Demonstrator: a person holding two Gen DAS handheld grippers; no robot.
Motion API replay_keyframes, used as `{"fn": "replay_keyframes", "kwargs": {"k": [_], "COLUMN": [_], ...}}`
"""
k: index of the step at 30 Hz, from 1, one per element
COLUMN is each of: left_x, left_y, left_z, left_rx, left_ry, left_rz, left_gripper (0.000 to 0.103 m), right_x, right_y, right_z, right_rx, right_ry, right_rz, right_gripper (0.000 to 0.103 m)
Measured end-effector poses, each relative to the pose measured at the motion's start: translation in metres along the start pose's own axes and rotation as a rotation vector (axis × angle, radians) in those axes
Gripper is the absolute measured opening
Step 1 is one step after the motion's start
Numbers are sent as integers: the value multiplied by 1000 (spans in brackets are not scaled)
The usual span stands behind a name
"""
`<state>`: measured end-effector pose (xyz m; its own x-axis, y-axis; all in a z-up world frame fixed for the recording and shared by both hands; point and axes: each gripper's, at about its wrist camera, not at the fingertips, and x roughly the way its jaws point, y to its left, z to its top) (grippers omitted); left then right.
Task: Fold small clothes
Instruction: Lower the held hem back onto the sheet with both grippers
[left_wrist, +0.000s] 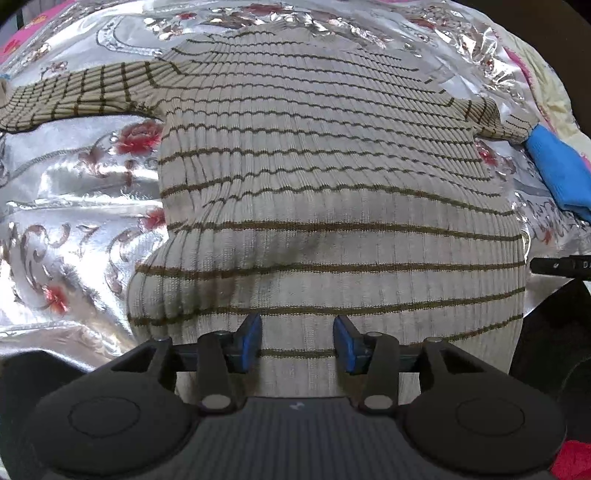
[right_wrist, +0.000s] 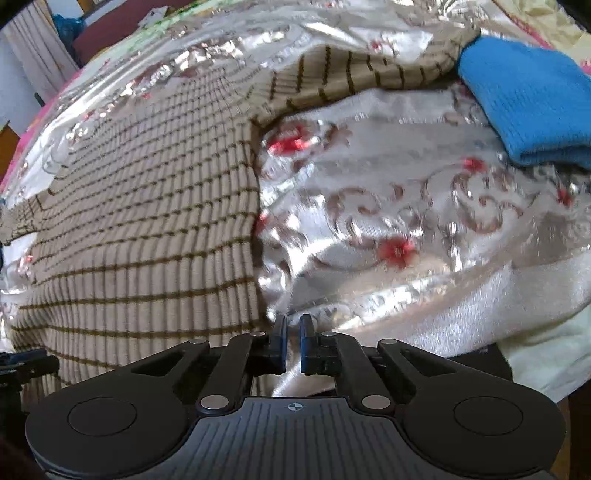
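A beige ribbed sweater (left_wrist: 314, 177) with thin brown stripes lies flat on a shiny silver floral cloth (left_wrist: 74, 192), both sleeves spread outward. My left gripper (left_wrist: 299, 341) hangs over the sweater's near hem, open, its blue pads (left_wrist: 251, 338) apart with only knit showing below them. In the right wrist view the sweater (right_wrist: 147, 221) fills the left half. My right gripper (right_wrist: 293, 339) is shut with nothing visibly held, over the silver cloth (right_wrist: 406, 206) just right of the sweater's side edge. The right sleeve (right_wrist: 351, 81) runs toward the far right.
A folded blue cloth (right_wrist: 528, 110) lies at the end of the right sleeve, also seen as the blue cloth (left_wrist: 557, 170). A white fluffy blanket (right_wrist: 517, 314) sits at the near right edge. Pink bedding (left_wrist: 33, 26) borders the far left.
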<state>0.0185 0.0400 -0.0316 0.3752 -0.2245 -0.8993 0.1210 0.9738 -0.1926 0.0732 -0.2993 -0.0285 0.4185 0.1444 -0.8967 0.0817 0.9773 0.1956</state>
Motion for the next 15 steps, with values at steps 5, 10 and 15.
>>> {"fn": "replay_keyframes", "kwargs": {"k": [5, 10, 15], "left_x": [-7, -6, 10], "left_y": [-6, -7, -11], "left_z": [1, 5, 3], "left_rx": [29, 18, 3], "left_ry": [-41, -78, -59], "left_rz": [66, 132, 171], "left_gripper": [53, 63, 68], "right_x": [-13, -12, 0], "right_y": [16, 40, 59], "right_z": [9, 11, 2], "right_rx": [-32, -69, -101], "right_ry": [-58, -55, -7], "right_rz": [34, 104, 134], "right_gripper": [14, 14, 14]}}
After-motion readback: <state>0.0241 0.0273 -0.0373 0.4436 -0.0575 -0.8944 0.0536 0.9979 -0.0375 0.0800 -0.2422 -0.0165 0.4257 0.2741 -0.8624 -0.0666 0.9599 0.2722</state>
